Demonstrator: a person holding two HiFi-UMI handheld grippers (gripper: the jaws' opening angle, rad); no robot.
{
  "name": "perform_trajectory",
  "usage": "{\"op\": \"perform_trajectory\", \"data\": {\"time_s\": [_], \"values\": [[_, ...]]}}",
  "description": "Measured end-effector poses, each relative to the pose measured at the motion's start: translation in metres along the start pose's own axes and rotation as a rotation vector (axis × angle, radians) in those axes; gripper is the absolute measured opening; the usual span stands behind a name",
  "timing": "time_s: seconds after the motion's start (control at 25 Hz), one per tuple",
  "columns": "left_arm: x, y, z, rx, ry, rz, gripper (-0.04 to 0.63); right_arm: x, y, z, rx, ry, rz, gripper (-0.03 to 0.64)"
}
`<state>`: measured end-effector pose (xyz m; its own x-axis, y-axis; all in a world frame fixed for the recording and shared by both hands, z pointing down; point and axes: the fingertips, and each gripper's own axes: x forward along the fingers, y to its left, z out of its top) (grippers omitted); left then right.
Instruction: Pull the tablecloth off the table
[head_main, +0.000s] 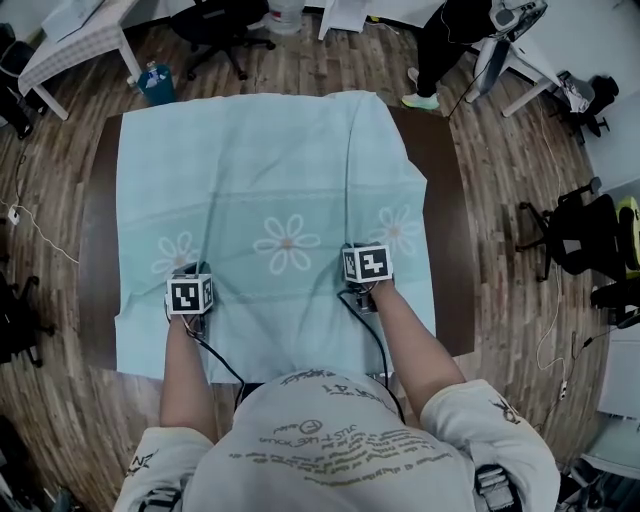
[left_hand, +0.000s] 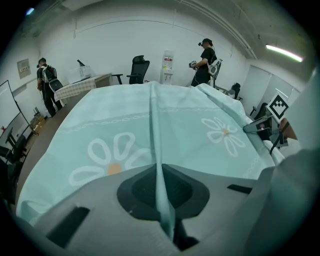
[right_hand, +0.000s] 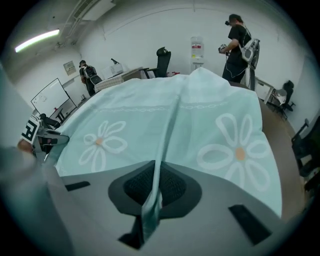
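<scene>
Pinching tablecloth (head_main: 270, 180) folds, left hand-held gripper (left_hand: 161, 172) and right hand-held gripper (right_hand: 156, 167) clenched (pinch visible only in gripper views)

Matt woven-looking tablecloth (head_main: 280, 190) covers a smooth dark-brown table (head_main: 445, 200).

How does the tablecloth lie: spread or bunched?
Spread: tablecloth covers most of the table, ridged where left gripper and right gripper pinch it.

The right gripper (right_hand: 151, 197) has its fingers (right_hand: 210, 225) closed on a raised fold of the pale flowered tablecloth (right_hand: 200, 115).
</scene>
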<state>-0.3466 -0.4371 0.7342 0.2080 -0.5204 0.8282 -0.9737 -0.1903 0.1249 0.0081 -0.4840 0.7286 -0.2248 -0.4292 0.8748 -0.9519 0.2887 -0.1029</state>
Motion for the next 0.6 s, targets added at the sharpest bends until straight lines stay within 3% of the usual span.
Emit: {"op": "perform_trajectory", "data": {"time_s": [0.36, 0.6], "values": [[-0.023, -0.014, 0.007, -0.051, -0.051, 0.063, 0.009, -0.024, 0.001, 0.007, -0.026, -0.119, -0.034, 0.014], [-0.052, -0.039, 0.021, -0.022, -0.131, 0.063, 0.009, -0.055, 0.005, 0.016, -0.032, -0.213, -0.011, 0.014]]}}
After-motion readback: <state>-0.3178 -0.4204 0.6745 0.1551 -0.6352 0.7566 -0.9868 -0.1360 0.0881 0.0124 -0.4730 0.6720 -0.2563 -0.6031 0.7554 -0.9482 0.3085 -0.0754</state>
